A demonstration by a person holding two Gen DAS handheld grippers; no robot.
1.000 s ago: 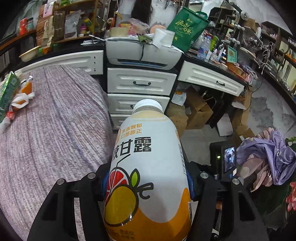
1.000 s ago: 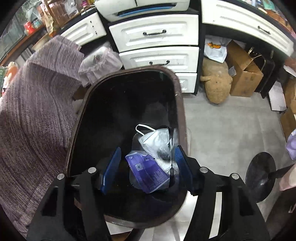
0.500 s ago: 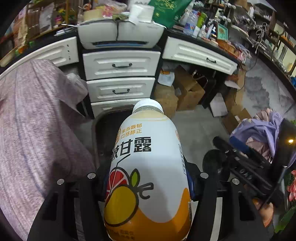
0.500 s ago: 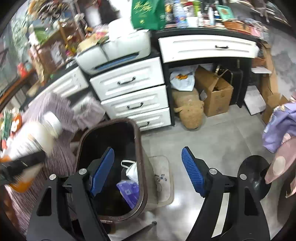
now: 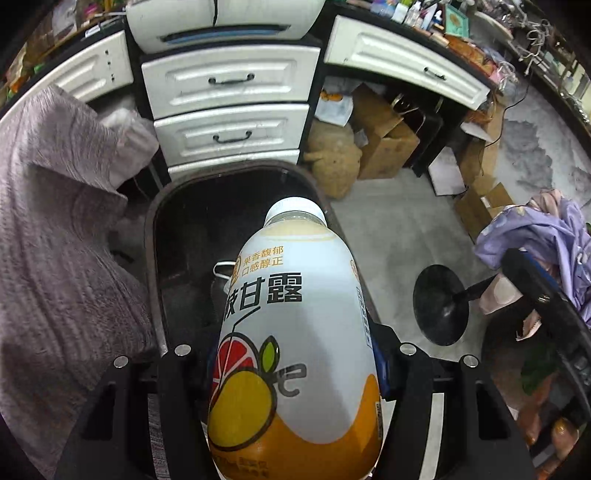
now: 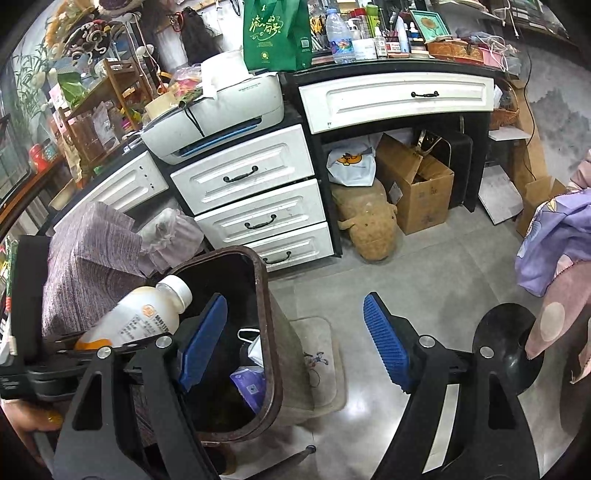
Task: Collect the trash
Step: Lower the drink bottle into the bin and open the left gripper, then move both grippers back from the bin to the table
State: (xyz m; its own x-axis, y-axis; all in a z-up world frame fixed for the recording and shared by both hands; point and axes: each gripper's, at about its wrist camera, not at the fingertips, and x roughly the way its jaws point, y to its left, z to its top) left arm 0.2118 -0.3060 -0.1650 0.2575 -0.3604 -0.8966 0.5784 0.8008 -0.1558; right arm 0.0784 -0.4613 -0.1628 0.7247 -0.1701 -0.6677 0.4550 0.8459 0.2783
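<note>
Left tongs (image 5: 295,369) clamp the bottle (image 5: 295,332) above the bin (image 5: 151,236).

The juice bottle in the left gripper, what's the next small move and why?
Probably open the left gripper and let the juice bottle drop. Its cap end already hangs over the open trash bin, which holds a face mask, and the right gripper is open, beside the bin.

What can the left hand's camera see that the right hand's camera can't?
Only the left wrist view shows the bottle's fruit label, with the left gripper clamping it. Only the right wrist view shows the desk top: the green bag and water bottle, plus the open right gripper. Both show the bottle over the trash bin, the mask inside, and the white drawers.
</note>
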